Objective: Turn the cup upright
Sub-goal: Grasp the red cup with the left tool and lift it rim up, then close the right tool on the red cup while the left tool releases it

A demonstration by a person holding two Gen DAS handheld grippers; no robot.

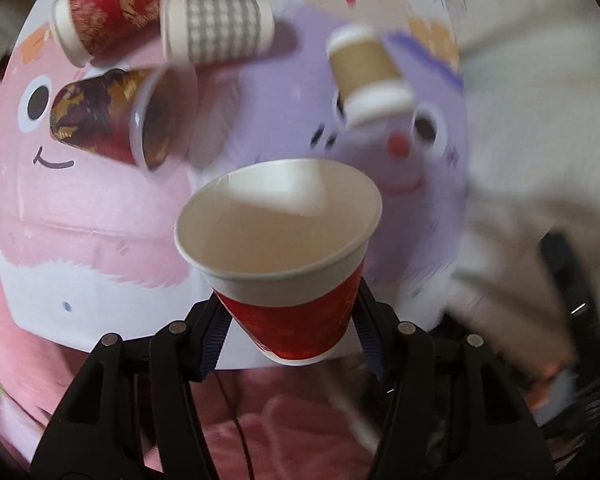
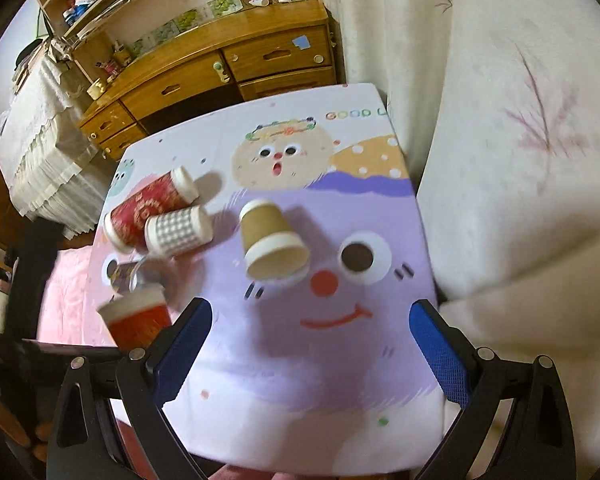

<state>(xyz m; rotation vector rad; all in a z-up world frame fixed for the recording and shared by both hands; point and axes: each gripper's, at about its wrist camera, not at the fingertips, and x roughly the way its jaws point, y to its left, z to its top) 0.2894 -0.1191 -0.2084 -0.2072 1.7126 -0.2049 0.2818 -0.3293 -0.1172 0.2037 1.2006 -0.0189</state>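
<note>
A small table (image 2: pixel 300 420) covered in a cartoon-print cloth, pink on one side and lilac on the other, stands beside a cream curtain, with a wooden dresser (image 2: pixel 220 68) behind it.

The left gripper (image 1: pixel 290 320) is pinched on the red cup (image 1: pixel 296 320): its two blue-padded fingers (image 1: pixel 214 336) press the lower part of the wall from either side. The cup is held clear of the cloth, mouth up and tipped slightly away from the camera, so the white inside shows; its long axis runs nearly straight up from the jaws. The coming move turns on this: base down, table below and ahead, so it looks like a matter of lowering the cup and letting go. In the right wrist view the same cup shows at the lower left, blurred, near the front edge of the table.

The right gripper (image 2: pixel 312 344) is spread wide with nothing between its pads, hovering over the lilac part of the cloth.

Further out, four more cups lie on their sides: a dark patterned cup (image 1: pixel 108 116) with its mouth toward the held cup, a grey checked cup (image 1: pixel 216 28) touching a red and gold cup (image 1: pixel 132 4) behind it, and a brown cup (image 1: pixel 366 74) lying apart. The brown cup lies just ahead of the right gripper, rim toward it, and is the nearest to that hand.

The held cup's base is in view but whether it touches anything is unclear; probably not. The left view is smeared at its right side, and the patterned cup is half hidden behind the held cup in the right view.
</note>
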